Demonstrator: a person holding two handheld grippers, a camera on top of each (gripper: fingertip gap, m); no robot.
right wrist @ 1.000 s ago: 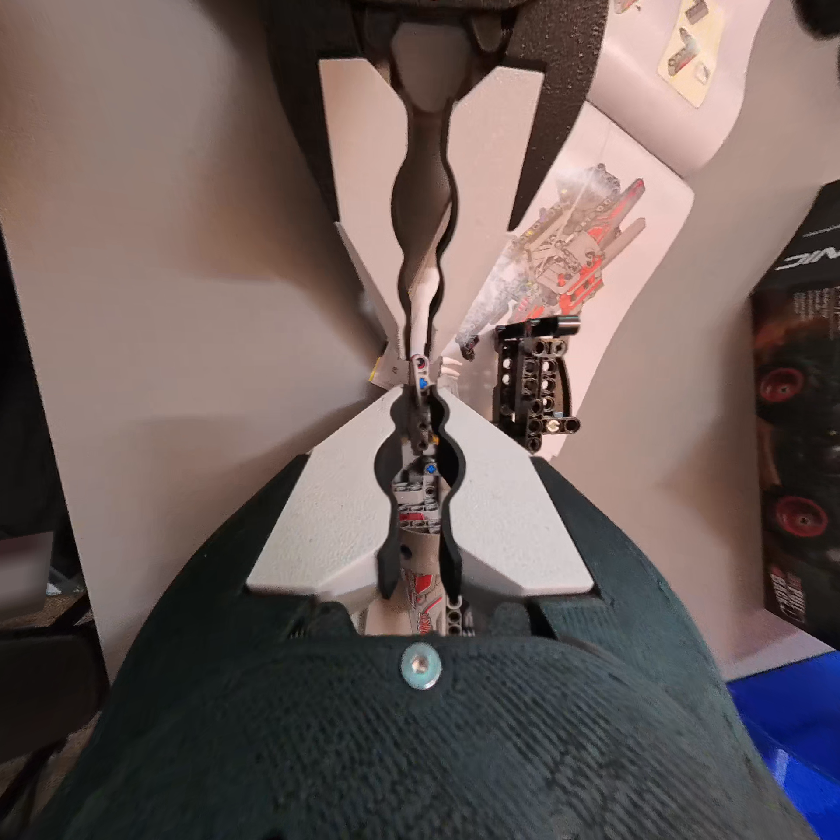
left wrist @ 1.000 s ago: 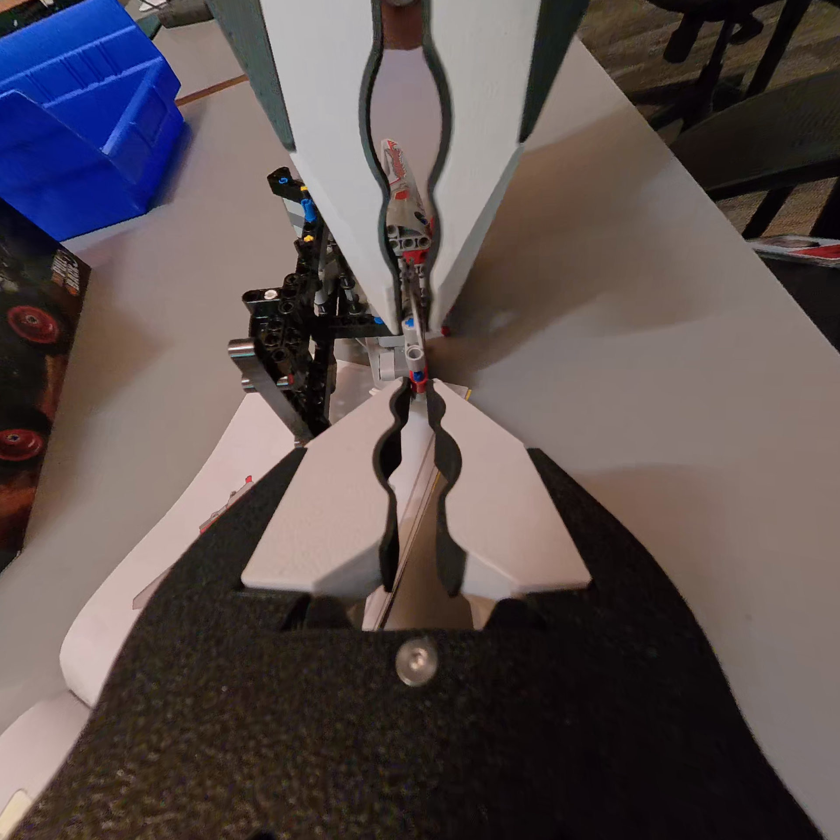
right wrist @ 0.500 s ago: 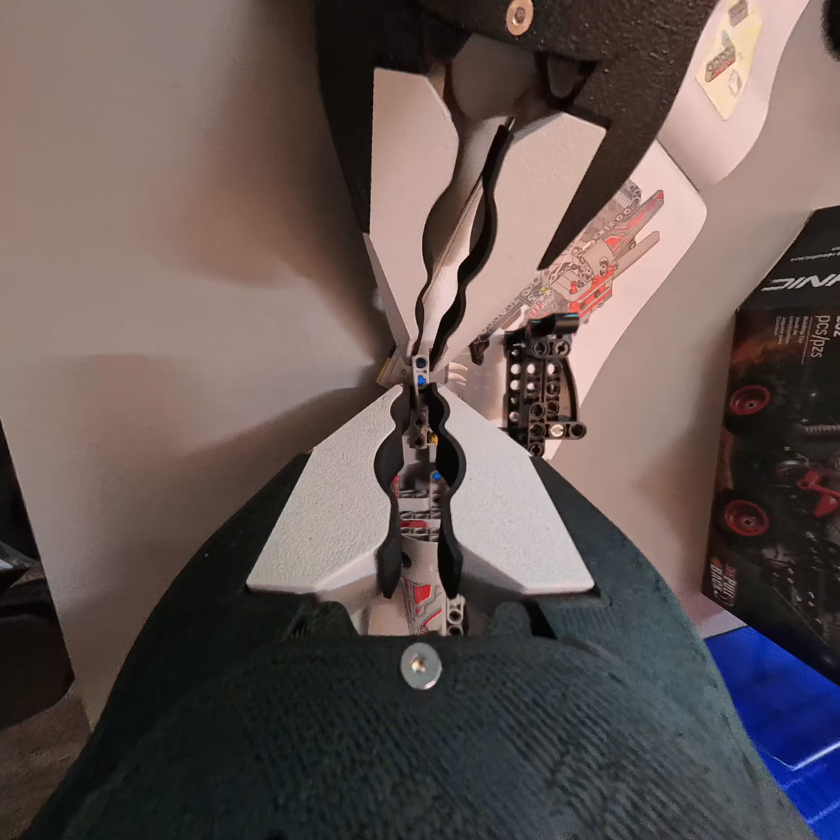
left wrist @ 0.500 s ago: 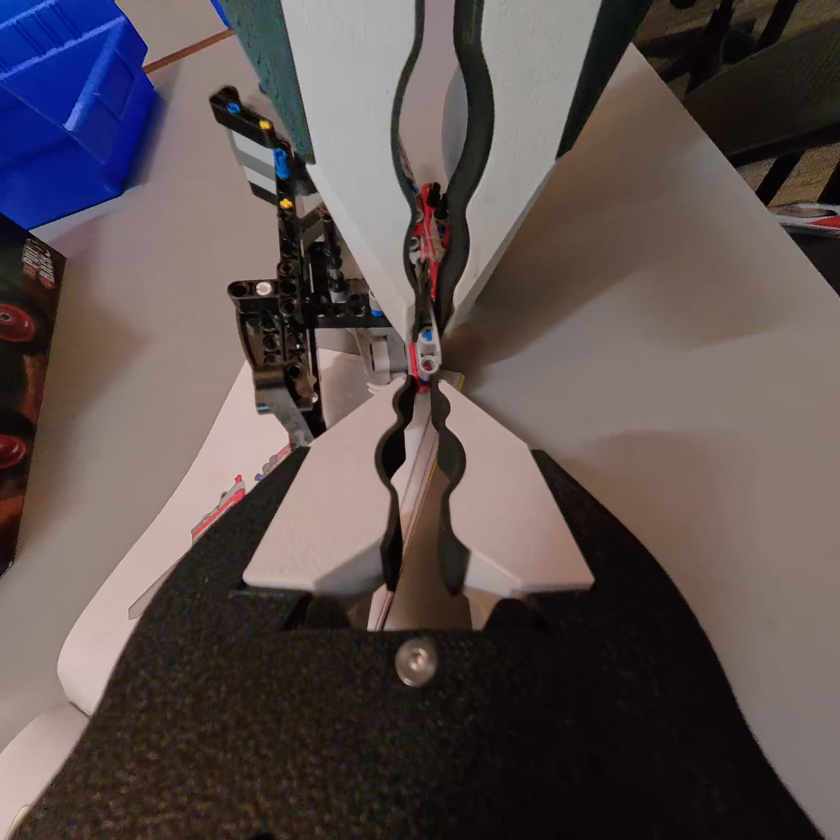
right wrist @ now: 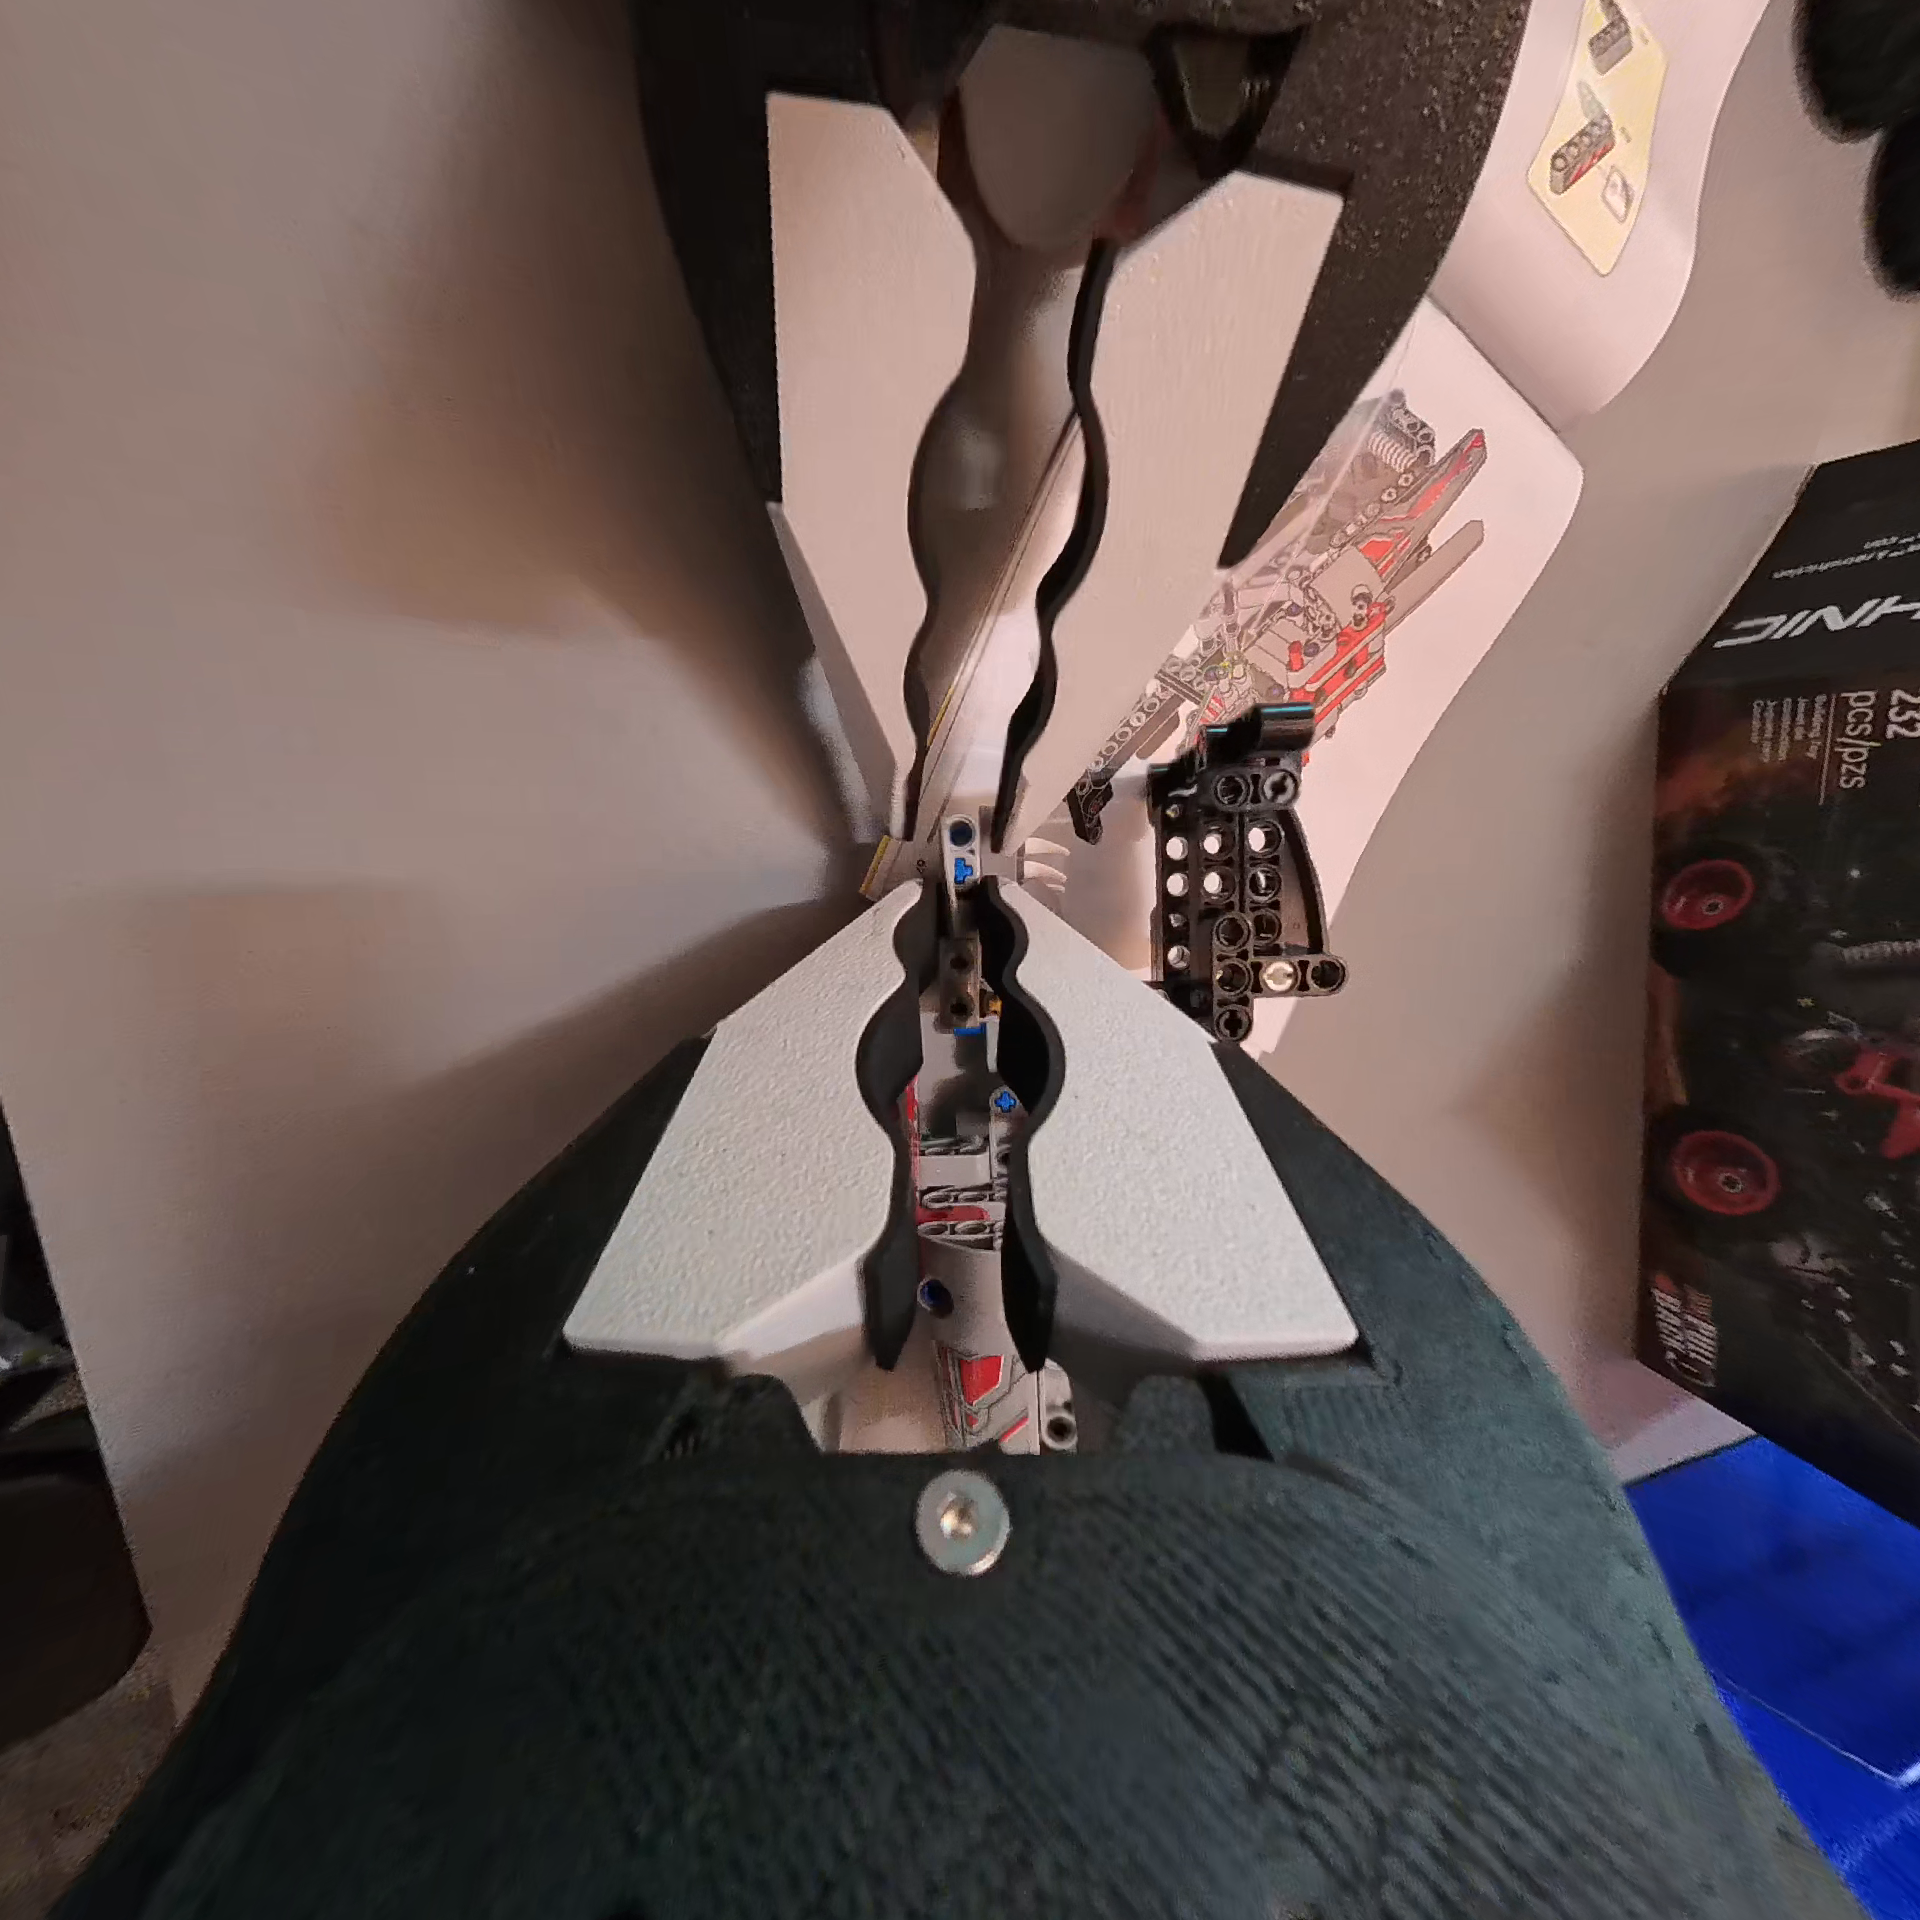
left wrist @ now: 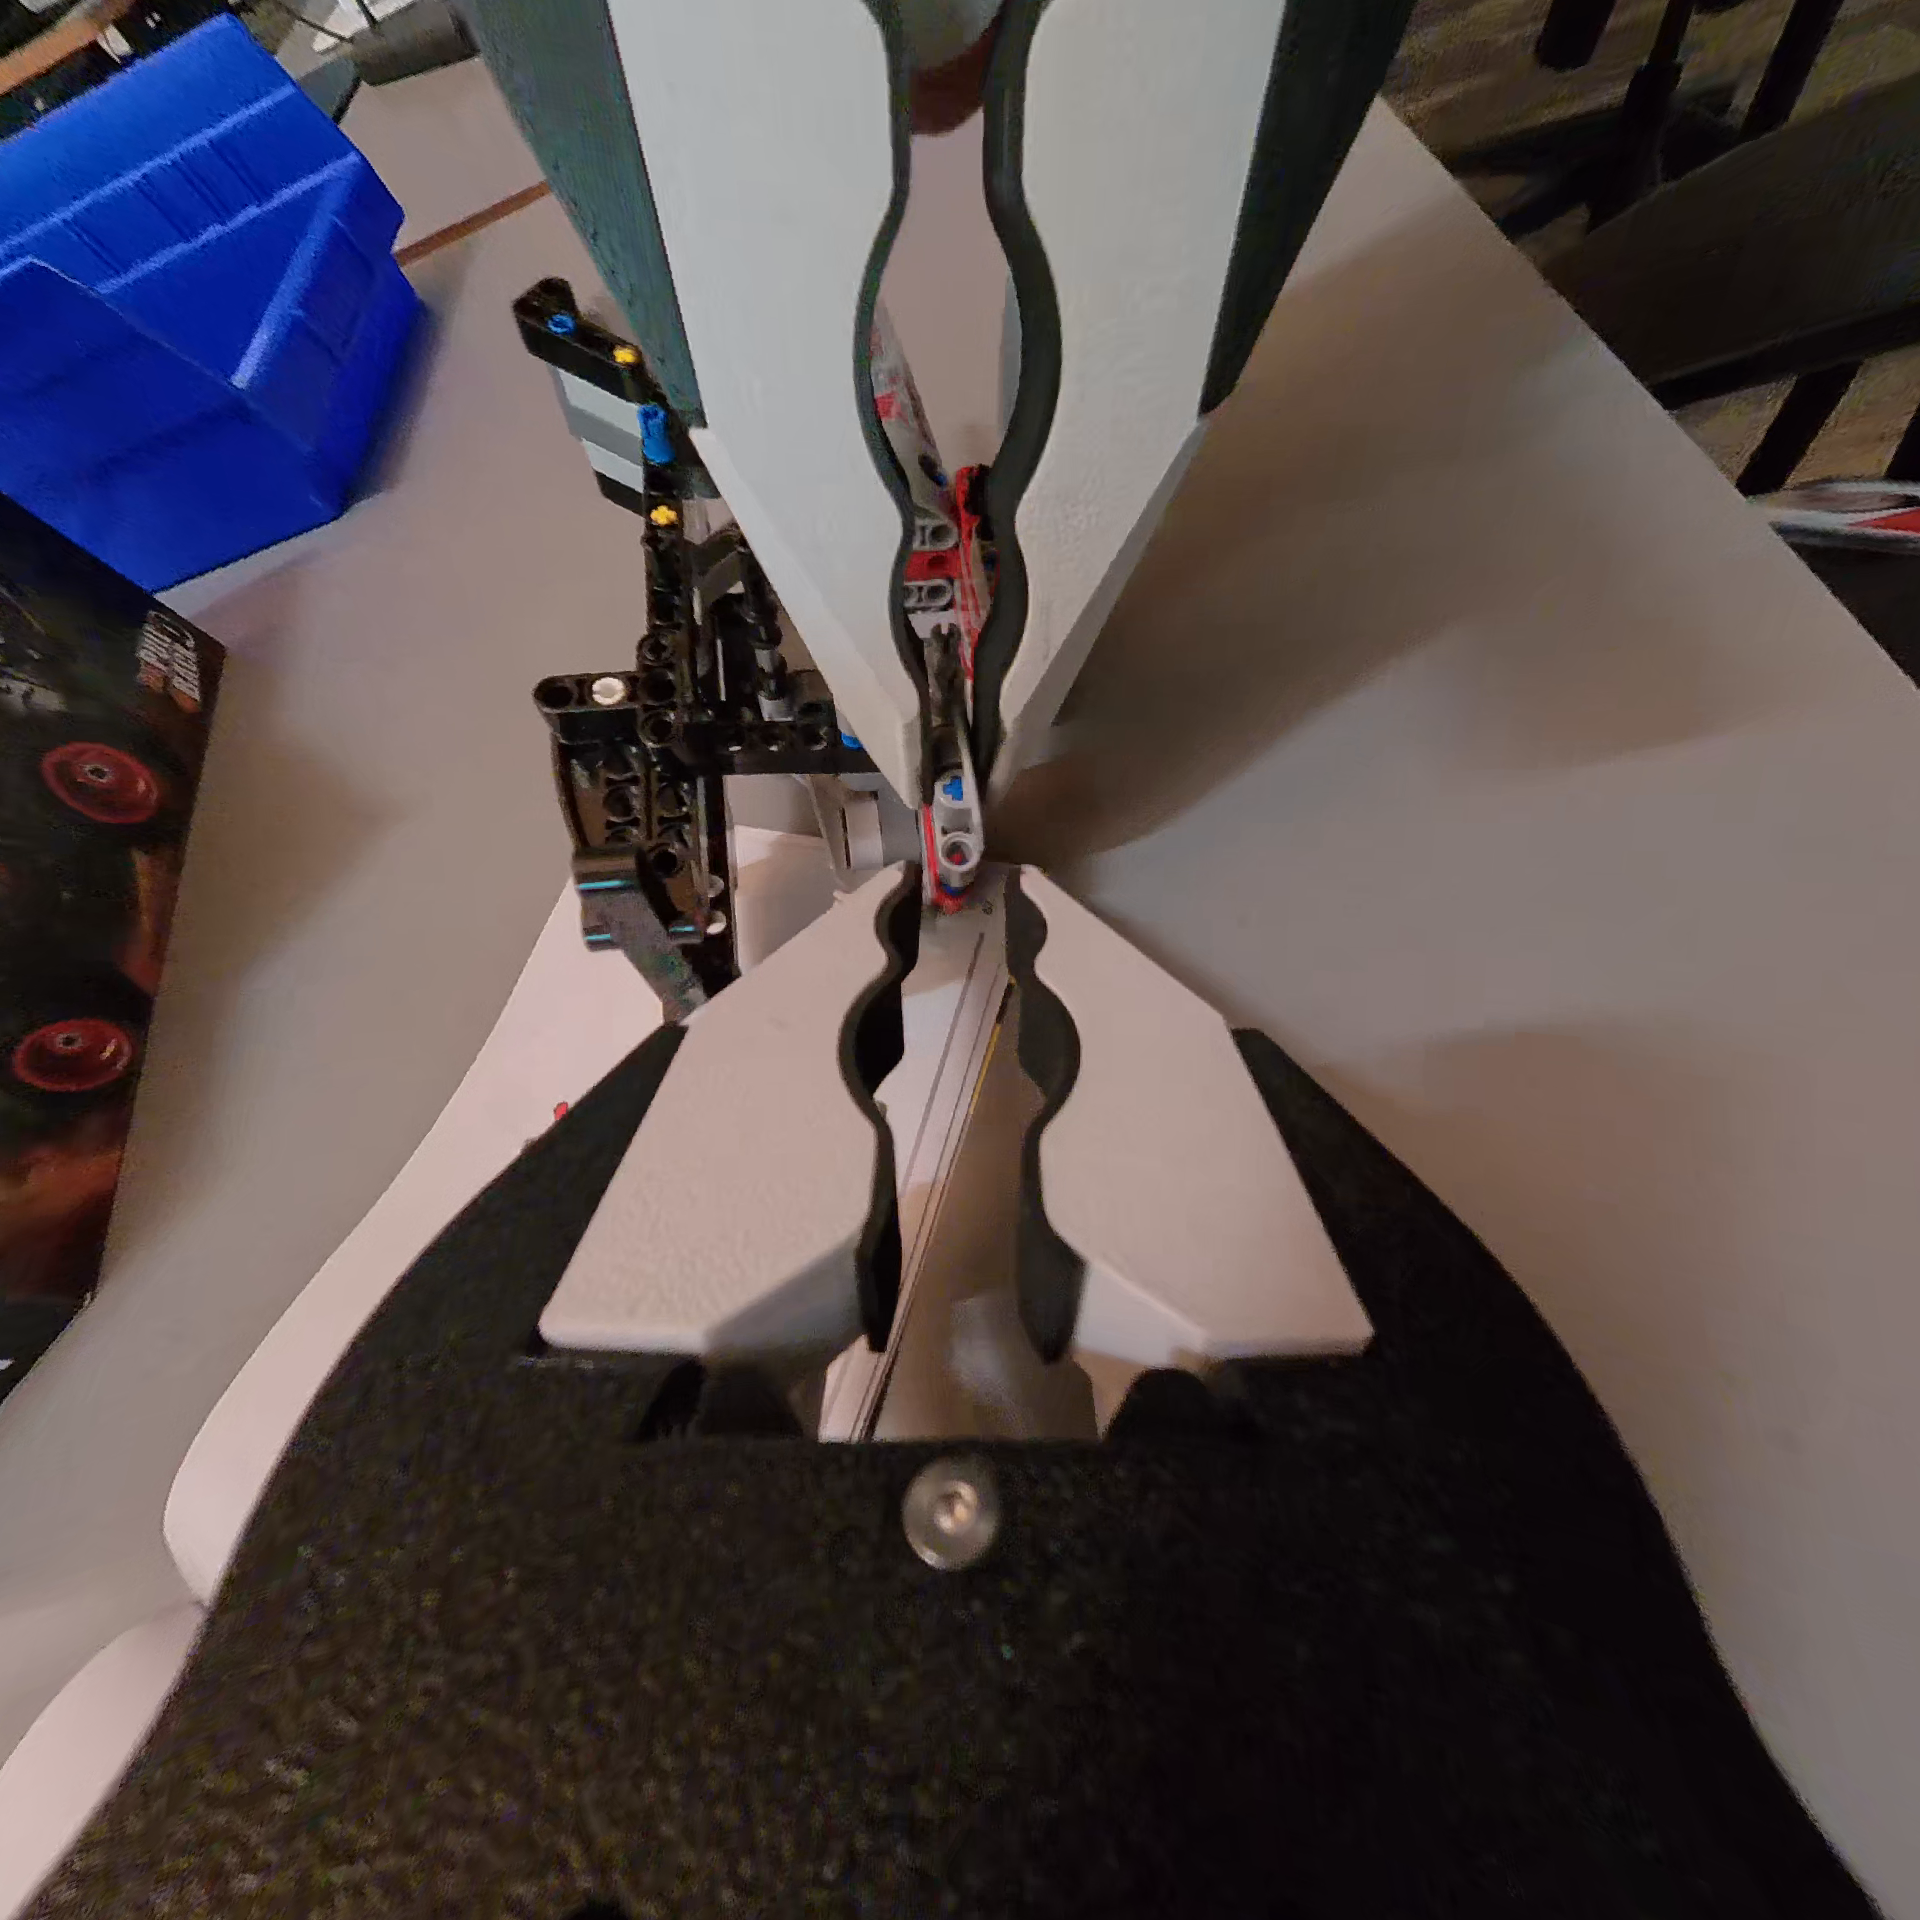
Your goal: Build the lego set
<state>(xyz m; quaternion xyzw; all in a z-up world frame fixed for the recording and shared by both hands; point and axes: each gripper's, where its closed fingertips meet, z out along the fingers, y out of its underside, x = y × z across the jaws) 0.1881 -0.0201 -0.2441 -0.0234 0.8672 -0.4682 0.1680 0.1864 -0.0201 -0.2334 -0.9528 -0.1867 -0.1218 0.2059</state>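
Observation:
The lego model is a grey, red and black Technic assembly, and my right gripper is shut on it. The model's black frame sticks out to the side and shows at the left in the left wrist view. A small grey beam pokes out from the right gripper. My left gripper faces it tip to tip. Its fingers stand slightly apart around the beam's red end, with a thin gap on the right side. In the right wrist view the left gripper comes down from the top.
An open instruction booklet lies on the white table under both grippers and shows again in the right wrist view. A blue bin and the dark lego box stand at the left. The table's edge runs along the right, with dark chairs beyond. My left and right fingertips are right by each other.
My left gripper's fingers have parted a little at the beam's end. The right gripper has shifted and turned slightly with the model, so the black frame shows at a new angle.

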